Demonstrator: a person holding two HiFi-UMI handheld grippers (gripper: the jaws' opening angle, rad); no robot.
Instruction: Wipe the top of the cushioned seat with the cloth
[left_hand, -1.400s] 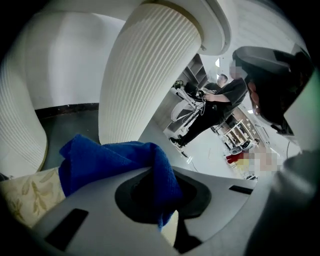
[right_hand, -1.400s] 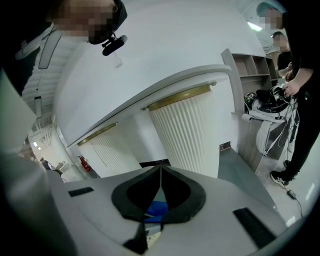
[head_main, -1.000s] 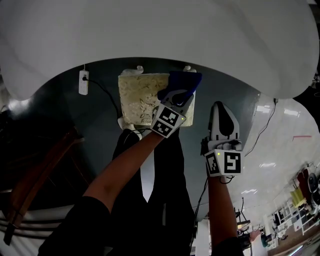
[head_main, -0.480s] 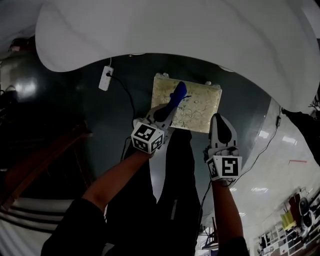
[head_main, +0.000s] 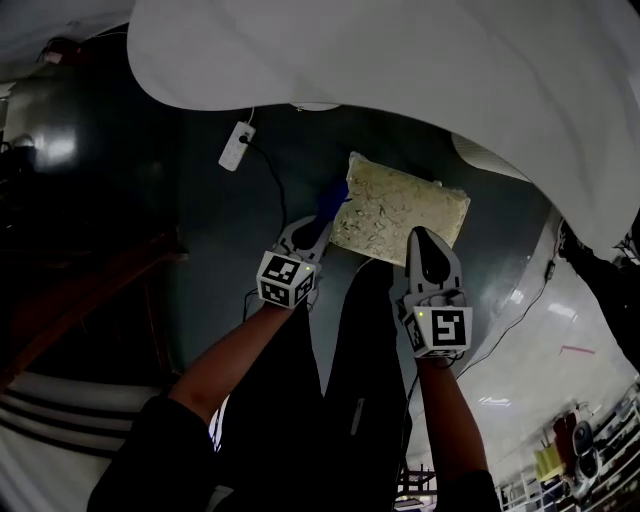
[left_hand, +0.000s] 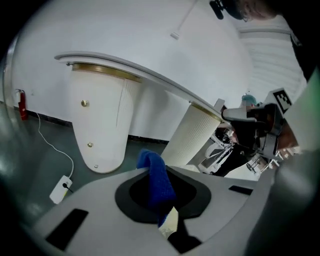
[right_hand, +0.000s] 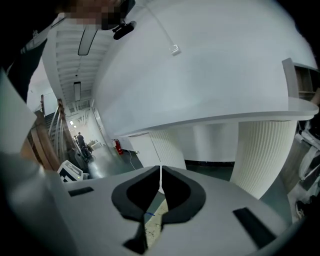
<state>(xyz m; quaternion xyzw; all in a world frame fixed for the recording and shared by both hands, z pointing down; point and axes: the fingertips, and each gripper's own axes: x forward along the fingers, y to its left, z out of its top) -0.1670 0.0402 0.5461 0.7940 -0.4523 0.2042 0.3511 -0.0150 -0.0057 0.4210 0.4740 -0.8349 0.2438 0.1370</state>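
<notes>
The cushioned seat (head_main: 402, 208) is a pale gold patterned square on the dark floor below me. My left gripper (head_main: 318, 224) is shut on a blue cloth (head_main: 331, 199), which sits at the cushion's left edge. In the left gripper view the blue cloth (left_hand: 156, 184) stands bunched between the jaws of the left gripper (left_hand: 159, 200), with a sliver of cushion (left_hand: 170, 225) under it. My right gripper (head_main: 419, 238) is shut and empty, its tip over the cushion's near edge. The right gripper (right_hand: 160, 187) shows its jaws meeting, with the cushion (right_hand: 153, 225) below.
A white curved tabletop (head_main: 400, 80) overhangs the far side. A white power strip (head_main: 236, 146) with a cable lies on the floor to the left. A wooden chair (head_main: 90, 300) stands at the left. The person's dark trouser legs (head_main: 350, 380) are near the cushion. A white pedestal (left_hand: 97, 125) and a ribbed column (left_hand: 192, 135) stand ahead.
The left gripper has swept the blue cloth across the cushion from its far right corner to its left edge. The right gripper now reaches the cushion's near edge.
</notes>
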